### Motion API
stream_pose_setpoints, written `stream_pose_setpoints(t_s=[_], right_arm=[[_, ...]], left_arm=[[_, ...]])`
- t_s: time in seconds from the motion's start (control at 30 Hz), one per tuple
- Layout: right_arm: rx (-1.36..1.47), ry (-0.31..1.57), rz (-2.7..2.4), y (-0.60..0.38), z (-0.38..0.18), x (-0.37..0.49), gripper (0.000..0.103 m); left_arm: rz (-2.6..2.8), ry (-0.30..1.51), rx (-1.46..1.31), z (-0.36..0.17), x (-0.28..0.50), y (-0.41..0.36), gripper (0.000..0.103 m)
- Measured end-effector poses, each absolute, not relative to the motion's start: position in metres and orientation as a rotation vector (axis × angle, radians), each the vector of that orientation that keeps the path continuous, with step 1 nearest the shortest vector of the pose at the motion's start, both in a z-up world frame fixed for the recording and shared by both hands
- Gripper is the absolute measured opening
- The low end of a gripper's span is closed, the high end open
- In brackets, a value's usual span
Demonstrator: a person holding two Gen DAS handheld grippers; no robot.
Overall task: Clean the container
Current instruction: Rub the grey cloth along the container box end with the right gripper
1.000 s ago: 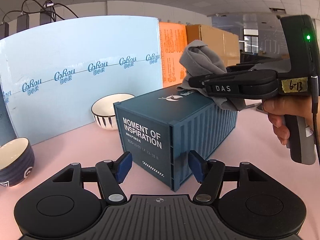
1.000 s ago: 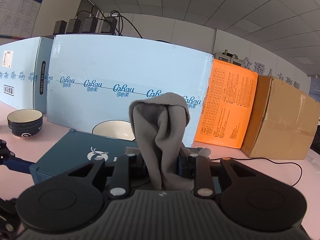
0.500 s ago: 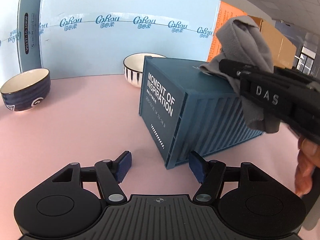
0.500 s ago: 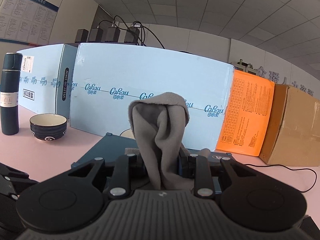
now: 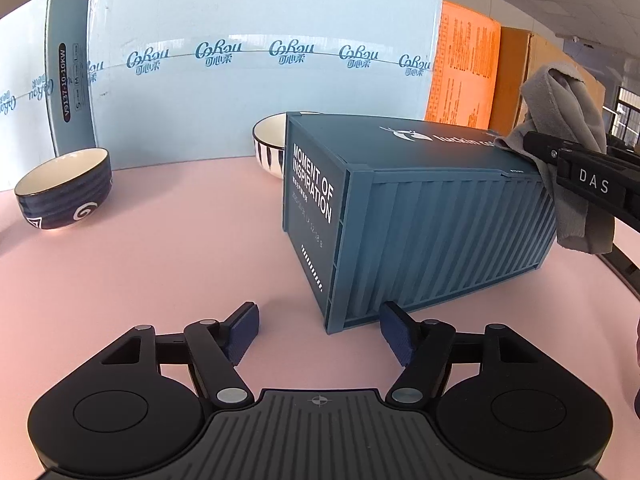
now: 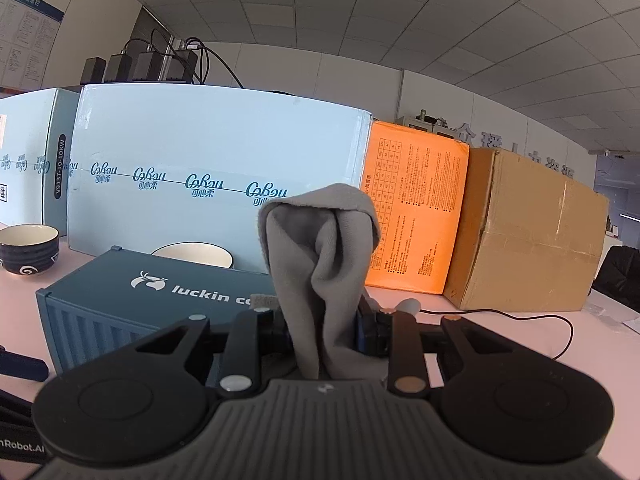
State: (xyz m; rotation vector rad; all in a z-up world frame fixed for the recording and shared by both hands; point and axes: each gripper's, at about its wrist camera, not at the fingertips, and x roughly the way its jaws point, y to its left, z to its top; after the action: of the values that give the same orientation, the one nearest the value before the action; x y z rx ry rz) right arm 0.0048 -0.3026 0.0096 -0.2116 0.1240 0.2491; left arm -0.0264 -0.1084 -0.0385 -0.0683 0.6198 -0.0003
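- Left wrist view: left gripper (image 5: pixel 319 330), jaws opening, nothing between the pads. It has dropped nearer the pink table (image 5: pixel 160 264) since a second ago, likely readying to brace. Container (image 5: pixel 404 216) at one o'clock, near corner just beside the right pad.
- Right wrist view: right gripper (image 6: pixel 322 330) pinching grey cloth (image 6: pixel 324 264). Container (image 6: pixel 160 300) at ten o'clock, now lower and closer; cloth's hanging end reaches its lid, so wiping appears underway.

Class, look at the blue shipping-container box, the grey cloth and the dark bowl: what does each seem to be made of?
Shipping-container box: probably moulded plastic or coated tin, matte blue, with crisp ribbed walls and printed lettering.
Grey cloth: soft fleece or microfibre, fuzzy and limp, draping in folds from the right gripper.
Dark bowl: likely glazed ceramic, with a glossy cream inside and a painted swirl.
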Motion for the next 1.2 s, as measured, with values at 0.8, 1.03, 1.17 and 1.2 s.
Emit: stream_pose_setpoints(t_s=[0.8,1.03,1.17,1.2], right_arm=[[-0.299,0.082,0.406,-0.245,0.01,-0.017,0.028],[-0.252,0.122,0.282,-0.283,0.011,0.006,0.029],[-0.222,0.145,0.206,-0.306,0.012,0.02,0.029],[-0.219,0.149,0.191,-0.311,0.012,0.023,0.029]], left_arm=[[-0.009,0.61,-0.091,-0.039,-0.029,-0.11,0.069],[-0.016,0.609,-0.101,-0.04,-0.031,-0.109,0.07],[-0.021,0.608,-0.109,-0.04,-0.031,-0.107,0.071],[-0.022,0.608,-0.111,-0.04,-0.031,-0.107,0.071]])
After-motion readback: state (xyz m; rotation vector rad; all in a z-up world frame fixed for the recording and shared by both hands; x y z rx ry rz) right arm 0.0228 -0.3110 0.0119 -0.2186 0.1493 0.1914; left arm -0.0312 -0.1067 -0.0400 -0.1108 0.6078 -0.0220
